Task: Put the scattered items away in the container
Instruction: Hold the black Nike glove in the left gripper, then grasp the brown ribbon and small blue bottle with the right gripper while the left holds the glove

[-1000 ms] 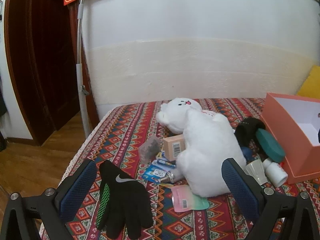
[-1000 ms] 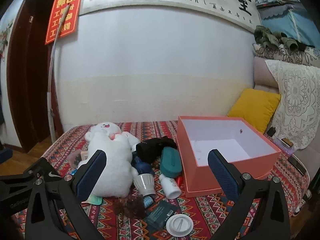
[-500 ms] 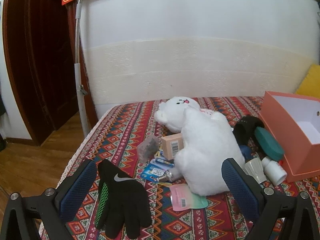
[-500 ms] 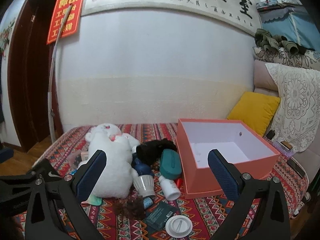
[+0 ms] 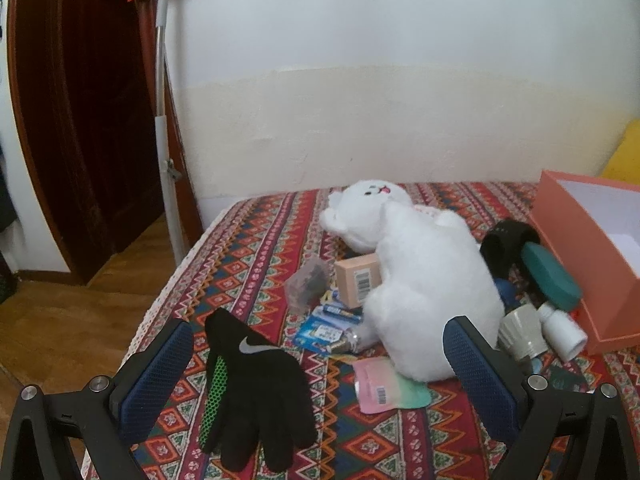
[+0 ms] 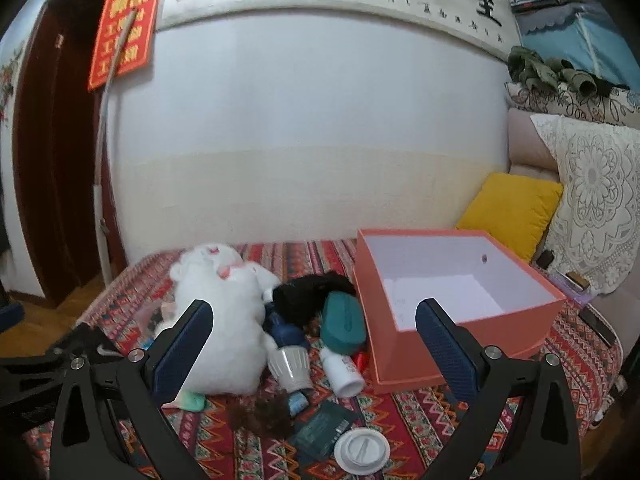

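Note:
An open orange box [image 6: 460, 308] with a white inside stands on the patterned bed cover, at the right edge in the left wrist view [image 5: 588, 240]. A white plush toy [image 5: 420, 280] [image 6: 224, 320] lies left of it among scattered items: a black glove [image 5: 256, 396], a tan carton [image 5: 358, 282], a teal case [image 6: 342, 322], a white bottle [image 6: 342, 368], a white lid [image 6: 362, 446]. My left gripper [image 5: 320, 376] hovers open above the glove and a pink packet [image 5: 390, 388]. My right gripper [image 6: 314, 344] is open above the pile, empty.
The bed cover [image 5: 256, 248] ends at a lace edge on the left, with wooden floor [image 5: 60, 320] and a dark door [image 5: 80, 100] beyond. A metal pole [image 5: 164, 120] leans on the wall. A yellow cushion [image 6: 510, 208] and a lace-covered sofa [image 6: 596, 200] sit right of the box.
Both views have shifted slightly; the items appear a little lower and nearer in the left wrist view. Nothing was grasped or moved on the bed.

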A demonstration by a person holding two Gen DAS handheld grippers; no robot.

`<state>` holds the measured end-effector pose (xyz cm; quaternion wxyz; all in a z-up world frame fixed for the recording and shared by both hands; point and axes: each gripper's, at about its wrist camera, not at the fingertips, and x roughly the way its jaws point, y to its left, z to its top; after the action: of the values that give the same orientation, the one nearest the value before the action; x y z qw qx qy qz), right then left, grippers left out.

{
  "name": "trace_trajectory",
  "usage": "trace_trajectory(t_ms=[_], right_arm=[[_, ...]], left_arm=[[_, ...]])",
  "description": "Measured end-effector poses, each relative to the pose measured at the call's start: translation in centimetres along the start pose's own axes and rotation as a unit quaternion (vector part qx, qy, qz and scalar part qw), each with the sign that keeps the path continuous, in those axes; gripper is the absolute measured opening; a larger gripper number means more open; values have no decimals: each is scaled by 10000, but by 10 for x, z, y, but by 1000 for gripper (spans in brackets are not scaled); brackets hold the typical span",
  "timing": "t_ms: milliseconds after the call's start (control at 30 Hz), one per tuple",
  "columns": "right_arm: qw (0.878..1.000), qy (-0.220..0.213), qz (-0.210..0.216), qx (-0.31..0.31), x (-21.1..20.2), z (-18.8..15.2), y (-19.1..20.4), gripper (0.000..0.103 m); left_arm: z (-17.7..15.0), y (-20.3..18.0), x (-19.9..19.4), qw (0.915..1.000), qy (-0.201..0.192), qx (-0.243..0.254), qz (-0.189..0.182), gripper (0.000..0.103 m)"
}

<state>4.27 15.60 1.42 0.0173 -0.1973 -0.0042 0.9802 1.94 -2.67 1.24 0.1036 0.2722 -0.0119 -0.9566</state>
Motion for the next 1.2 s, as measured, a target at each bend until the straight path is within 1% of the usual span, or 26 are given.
trace_trajectory(t_ms=[67,167,300,333,400,433,500,600,633,667,733,833,933,1067,1200], right_arm=[[9999,123,89,62,6,-1,-1,103],[9998,176,71,20,12,-4,-1,103],[9997,217,114,-62,18,-7,1,103],[9996,230,162,-65,19,-8,1,103],[9981,426,422,-126,31,-11,4,103],[9962,630,575,-185,41,-14,8,103],[9885,1244,808,-277,67,-27,14,103],[9735,2068,905,-366,100,-54,23,103],[9710,2182,889,-411,104,-58,27,103],[9702,2219,854,-465,105,-61,30,103],[9710,2165,896,-476,99,-60,34,103],[9769,1852,931,-526,85,-57,39,103],[9830,1570,688,-659,74,-49,38,103],[9812,1813,411,-517,89,-54,31,103],[9722,2281,262,-450,118,-72,26,103]], left_arm=[[-2,1,4,9999,108,-3,-56,103],[-4,4,11,9996,252,-16,-131,103],[-7,13,15,9995,303,-68,-114,103],[-9,17,17,9994,317,-110,-97,103],[-13,22,23,9990,411,-184,-44,103],[-16,24,27,9986,484,-204,-8,103],[-21,25,33,9980,604,-199,51,103],[-25,22,37,9974,669,-123,240,103],[-25,20,36,9974,646,-86,312,103],[-25,18,35,9975,606,-43,374,103],[-24,15,31,9978,526,5,414,103],[-23,11,30,9981,466,45,393,103],[-25,6,38,9977,585,65,329,103],[-35,-3,64,9944,1033,101,185,103],[-49,-13,91,9894,1441,160,92,103]])
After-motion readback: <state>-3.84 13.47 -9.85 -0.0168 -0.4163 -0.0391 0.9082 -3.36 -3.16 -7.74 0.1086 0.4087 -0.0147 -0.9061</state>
